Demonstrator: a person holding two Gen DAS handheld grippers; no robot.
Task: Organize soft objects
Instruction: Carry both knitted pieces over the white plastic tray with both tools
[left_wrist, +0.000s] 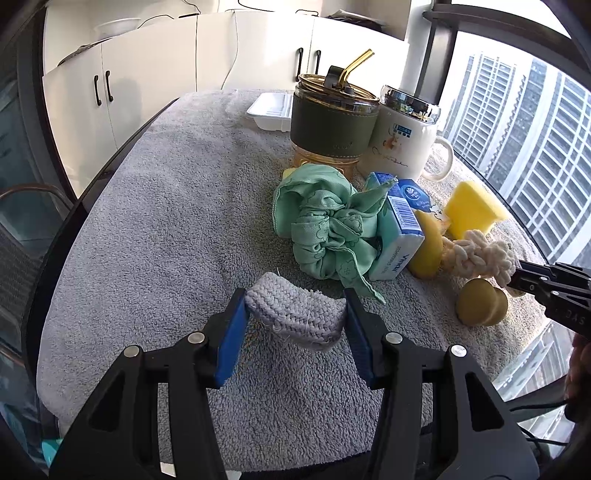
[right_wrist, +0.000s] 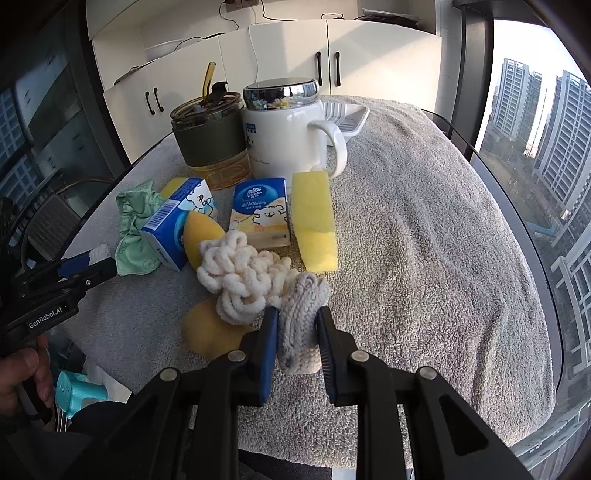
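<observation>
Left wrist view, left to right:
- Grey towel (left_wrist: 155, 229) covering the table, filling the frame's centre.
- Left gripper (left_wrist: 295, 314), bottom centre: blue-padded jaws pinching a grey knitted cloth (left_wrist: 295, 312), held just above the towel.
- Green crumpled cloth (left_wrist: 325, 221), centre, touching a blue tissue pack (left_wrist: 399, 236) on its right.
- Amber straw tumbler (left_wrist: 332, 118) and white lidded mug (left_wrist: 402, 140), upper centre; white tray (left_wrist: 269, 110) behind them.
- Yellow sponge (left_wrist: 472, 206), right.
- Cream braided rope (left_wrist: 480, 258), right, its end in the right gripper (left_wrist: 517, 280).

Right wrist view, left to right:
- Left gripper's black body, left edge, blue finger (right_wrist: 79, 264) visible.
- Green cloth (right_wrist: 135, 225), left of centre.
- Two tissue packs (right_wrist: 173, 221) (right_wrist: 260, 210), centre.
- Cream rope (right_wrist: 236, 273) bunched at centre, over two yellow rounded pieces (right_wrist: 207, 332).
- Right gripper (right_wrist: 297, 328), bottom centre: jaws pinching the rope's grey-white knitted end.
- Yellow sponge (right_wrist: 316, 221), standing beside the mug (right_wrist: 284, 140).
</observation>
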